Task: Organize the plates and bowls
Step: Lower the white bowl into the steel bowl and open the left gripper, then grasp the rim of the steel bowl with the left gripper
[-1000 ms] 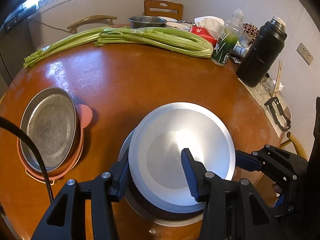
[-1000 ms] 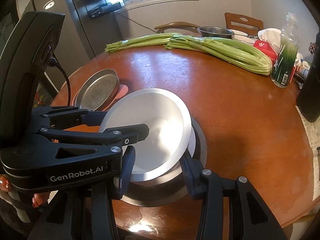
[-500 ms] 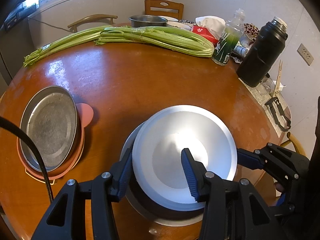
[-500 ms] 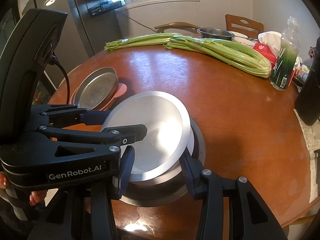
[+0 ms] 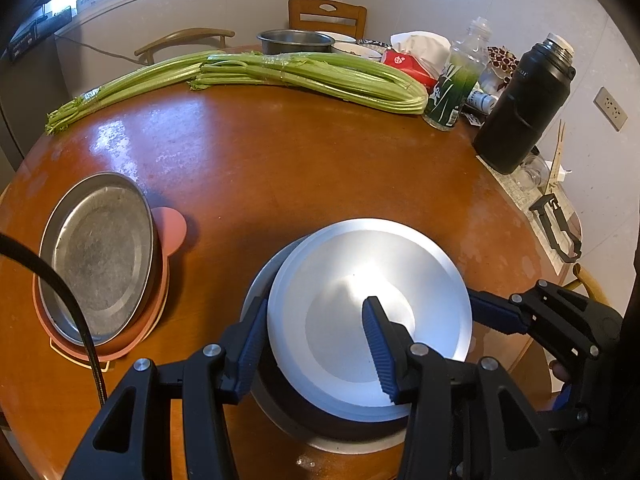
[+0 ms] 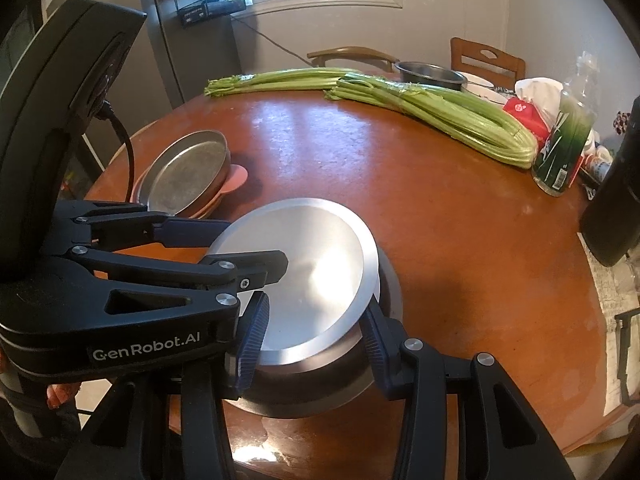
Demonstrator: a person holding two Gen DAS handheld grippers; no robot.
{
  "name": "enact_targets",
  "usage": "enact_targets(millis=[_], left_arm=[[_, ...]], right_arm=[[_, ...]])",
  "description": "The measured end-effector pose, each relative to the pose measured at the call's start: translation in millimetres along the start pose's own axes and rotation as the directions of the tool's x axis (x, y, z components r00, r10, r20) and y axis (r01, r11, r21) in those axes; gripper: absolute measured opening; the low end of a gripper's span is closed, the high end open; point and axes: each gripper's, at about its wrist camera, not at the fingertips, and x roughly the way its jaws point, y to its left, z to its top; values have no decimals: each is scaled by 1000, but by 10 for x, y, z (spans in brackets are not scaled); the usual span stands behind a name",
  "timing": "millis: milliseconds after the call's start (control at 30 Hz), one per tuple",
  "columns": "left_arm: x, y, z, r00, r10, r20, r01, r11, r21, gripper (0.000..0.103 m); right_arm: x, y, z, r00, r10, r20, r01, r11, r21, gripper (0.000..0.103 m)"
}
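A shiny silver plate (image 5: 372, 312) lies on top of a steel bowl (image 5: 280, 396) near the table's front edge; it also shows in the right wrist view (image 6: 304, 280). My left gripper (image 5: 316, 348) is open, its jaws straddling the plate's left rim, one finger above the plate. My right gripper (image 6: 312, 340) is open, its jaws either side of the bowl (image 6: 340, 376) under the plate's near rim. A dull steel pan (image 5: 98, 254) sits in a pink plate (image 5: 170, 226) at the left.
Celery bunches (image 5: 280, 76) lie across the far side of the round wooden table (image 5: 280, 168). A green bottle (image 5: 456, 84), a black flask (image 5: 520, 104), a steel bowl (image 5: 296, 42) and packets stand at the back right. Chairs stand behind.
The silver plate has sunk and levelled onto the steel bowl, shifting slightly right. Both grippers have stayed around it with jaws open.
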Motion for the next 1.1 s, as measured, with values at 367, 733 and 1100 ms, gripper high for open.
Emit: enact_targets(millis=[367, 733, 1100], left_arm=[[8, 23, -11, 1000, -9, 3, 9, 1000, -5, 48], [-67, 34, -14, 1000, -1, 30, 2, 1000, -8, 48], [-187, 46, -13, 998, 19, 65, -18, 1000, -8, 48]], right_arm=[[-23, -25, -2, 1000, -6, 10, 6, 1000, 8, 49], [-68, -67, 3, 999, -12, 33, 11, 1000, 26, 52], [-167, -114, 9, 997, -29, 73, 25, 999, 47, 53]])
